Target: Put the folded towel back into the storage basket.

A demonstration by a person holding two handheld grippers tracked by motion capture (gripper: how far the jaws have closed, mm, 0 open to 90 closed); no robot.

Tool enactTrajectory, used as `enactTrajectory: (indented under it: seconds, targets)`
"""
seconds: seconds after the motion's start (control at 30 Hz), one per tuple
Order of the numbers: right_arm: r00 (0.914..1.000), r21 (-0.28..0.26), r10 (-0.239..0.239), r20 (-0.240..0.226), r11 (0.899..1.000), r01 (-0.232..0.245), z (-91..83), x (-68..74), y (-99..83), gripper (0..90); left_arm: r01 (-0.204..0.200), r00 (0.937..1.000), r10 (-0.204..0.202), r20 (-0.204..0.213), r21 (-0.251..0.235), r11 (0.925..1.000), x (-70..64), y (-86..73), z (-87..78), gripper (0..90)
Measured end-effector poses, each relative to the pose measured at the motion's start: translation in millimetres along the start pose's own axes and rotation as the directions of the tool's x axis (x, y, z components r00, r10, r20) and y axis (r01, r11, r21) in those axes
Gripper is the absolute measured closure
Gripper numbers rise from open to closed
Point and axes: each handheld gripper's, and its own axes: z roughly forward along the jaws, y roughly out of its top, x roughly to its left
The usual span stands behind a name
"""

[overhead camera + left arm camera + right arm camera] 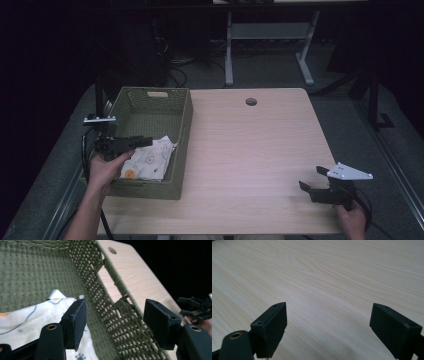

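Basket (181, 130) long axis runs away from person; left gripper (113, 322) jaws spread over it, right gripper (328, 330) spread.

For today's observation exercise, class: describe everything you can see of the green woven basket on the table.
The basket is a rectangular, olive-green, open-weave bin with slot handles cut into its end walls. It stands upright on the left part of the wooden table, its near left corner at the table's edge. Inside, at the near end, lies a white printed cloth. The left tool is open, its jaws straddling the basket's right wall, one inside, one outside.
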Motion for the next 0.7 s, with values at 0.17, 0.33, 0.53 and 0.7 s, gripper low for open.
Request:
enactTrajectory:
  seconds: [0.17,0.33,0.53,0.7]
  targets:
    - [1.0,-0.003,0.002,0.001,1.0,-0.002,-1.0,-0.5,0.2,13.7,0.0,1.0,0.0,-0.01,-0.005,1.0,-7.0,-3.1,1.0,32.8]
    - [1.0,-0.01,-0.002,0.001,1.0,0.002,-2.3,-1.4,0.3,13.7,0.002,0.9999,-0.001,0.016,-0.05,0.9988,-12.9,-5.4,0.6,32.4]
    - [1.0,-0.011,0.0,0.001,1.0,0.0,-2.9,-0.8,0.1,13.7,-0.033,0.9993,0.035,0.017,-0.074,0.9967,-24.9,-6.2,0.2,32.5]
    - [1.0,-0.013,0.001,-0.001,1.0,-0.001,-3.4,-0.1,0.2,13.7,-0.06,0.9975,0.063,0.032,-0.091,0.994,-34.0,-5.9,0.1,32.5]
